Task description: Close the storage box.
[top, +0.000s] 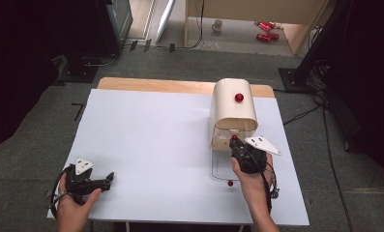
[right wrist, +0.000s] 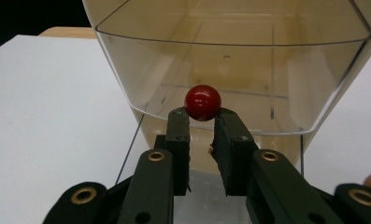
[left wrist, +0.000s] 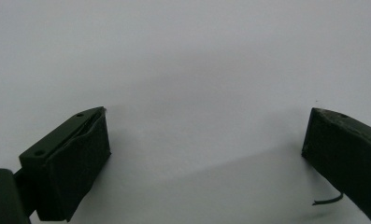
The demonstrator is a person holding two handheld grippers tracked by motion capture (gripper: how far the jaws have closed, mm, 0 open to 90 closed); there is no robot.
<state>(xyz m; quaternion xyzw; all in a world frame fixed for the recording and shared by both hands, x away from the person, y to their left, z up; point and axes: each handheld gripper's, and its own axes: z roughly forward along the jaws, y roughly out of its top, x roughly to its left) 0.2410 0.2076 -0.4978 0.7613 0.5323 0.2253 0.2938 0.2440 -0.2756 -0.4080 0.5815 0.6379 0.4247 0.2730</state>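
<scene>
The right gripper [right wrist: 202, 122] has its jaws clamped on a glossy red round knob [right wrist: 202, 102] of the clear plastic-fronted cream bread box [top: 234, 108]. The left gripper [left wrist: 206, 149] rests over the white surface [top: 146, 145], jaws wide apart

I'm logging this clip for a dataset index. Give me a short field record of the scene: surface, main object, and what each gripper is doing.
surface: white table top
main object: cream bread-bin-style box with a clear lid and a red knob on top
lid knob: red ball on the clear lid's lower edge
right gripper: at the box front, fingers closed on the red ball
left gripper: open, holding nothing, low over bare table at the near left corner
other: small red ball at the clear panel's near edge
</scene>
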